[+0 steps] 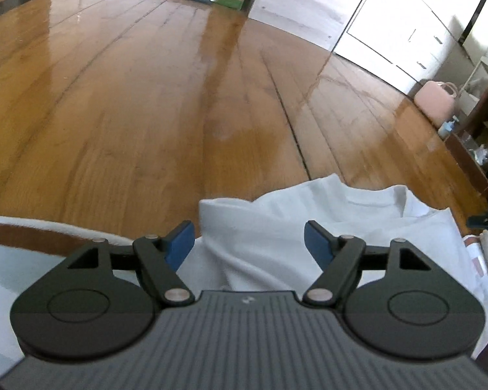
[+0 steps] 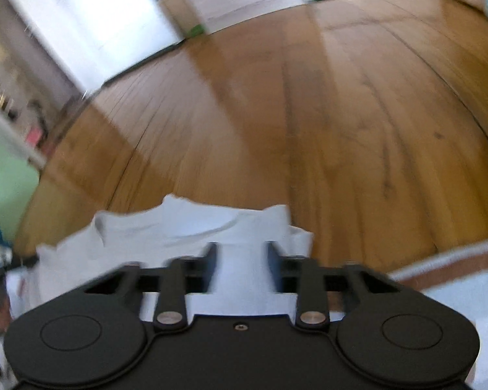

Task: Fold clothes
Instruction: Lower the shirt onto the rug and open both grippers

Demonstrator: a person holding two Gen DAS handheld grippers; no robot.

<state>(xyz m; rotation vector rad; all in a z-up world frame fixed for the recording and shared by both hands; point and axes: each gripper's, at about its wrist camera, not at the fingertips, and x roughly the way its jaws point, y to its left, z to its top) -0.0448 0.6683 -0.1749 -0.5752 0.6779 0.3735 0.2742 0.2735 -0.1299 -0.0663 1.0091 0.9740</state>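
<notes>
A white shirt (image 1: 358, 224) lies crumpled on a pale surface at the edge of the wooden floor, its collar (image 1: 377, 196) toward the floor. My left gripper (image 1: 249, 243) hovers over the shirt's left part, open wide, its blue pads (image 1: 182, 240) clear of the cloth. In the blurred right wrist view the same shirt (image 2: 166, 227) spreads below my right gripper (image 2: 242, 260). A strip of white cloth fills the narrow space between its dark fingers (image 2: 211, 263), and it is shut on that cloth.
Glossy wooden floor (image 1: 179, 97) stretches ahead. A pink bag (image 1: 436, 100) and a dark shelf unit (image 1: 484, 156) stand at the right, with white cupboards (image 1: 406, 26) behind. A brown-and-white border (image 2: 455, 266) edges the pale surface under the shirt.
</notes>
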